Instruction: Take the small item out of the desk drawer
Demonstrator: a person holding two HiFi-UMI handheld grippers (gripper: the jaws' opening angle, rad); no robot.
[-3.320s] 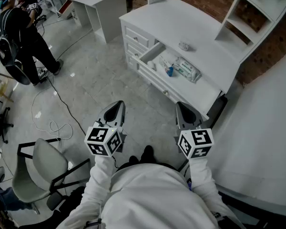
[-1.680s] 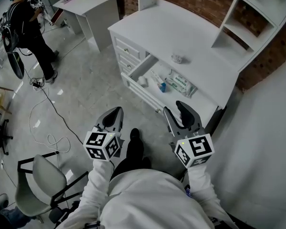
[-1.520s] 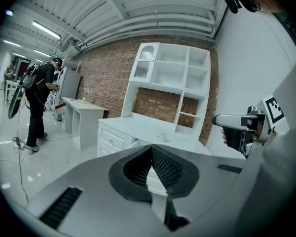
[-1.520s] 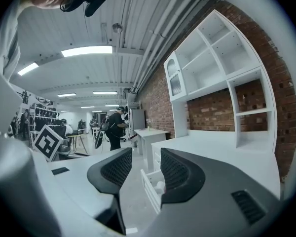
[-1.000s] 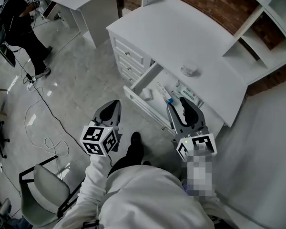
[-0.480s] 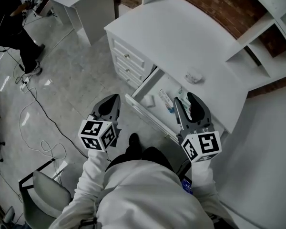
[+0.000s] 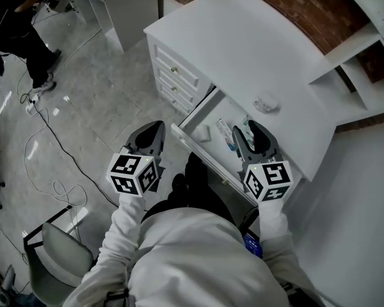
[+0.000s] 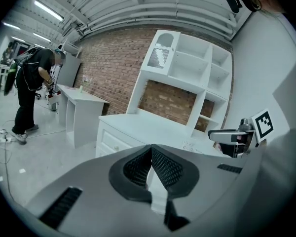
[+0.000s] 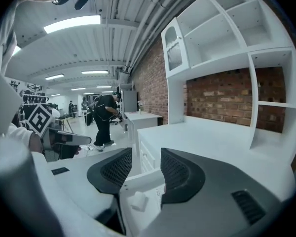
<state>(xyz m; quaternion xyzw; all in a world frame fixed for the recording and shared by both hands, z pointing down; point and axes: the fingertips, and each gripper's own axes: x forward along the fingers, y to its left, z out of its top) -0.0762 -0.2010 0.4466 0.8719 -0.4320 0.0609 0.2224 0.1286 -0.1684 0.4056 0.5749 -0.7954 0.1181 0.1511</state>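
Observation:
The white desk (image 7: 243, 50) has its top drawer (image 7: 193, 115) pulled open. Inside lie a small white block (image 7: 203, 133), a tube with a blue cap (image 7: 226, 135) and a packet, partly hidden by my right gripper (image 7: 247, 133). That gripper hovers over the drawer's right part, open with nothing between its jaws. In the right gripper view the small white block (image 9: 138, 200) lies low between the spread jaws of the right gripper (image 9: 145, 168), still apart from them. My left gripper (image 7: 155, 132) hangs shut and holding nothing to the left of the drawer front; its left gripper view (image 8: 151, 151) shows the pads meeting.
A small white object (image 7: 266, 102) sits on the desktop above the drawer. A shelf unit (image 7: 365, 56) rises at the back right. Closed drawers (image 7: 176, 72) stack on the desk's left side. A person (image 7: 16, 24) stands far left, with cables (image 7: 41, 152) on the floor and a chair (image 7: 57, 251) behind me.
I have come closer to the desk, so the drawer now lies right below. My right gripper has moved forward from in front of the desk to over the open drawer; the left stayed shut beside it.

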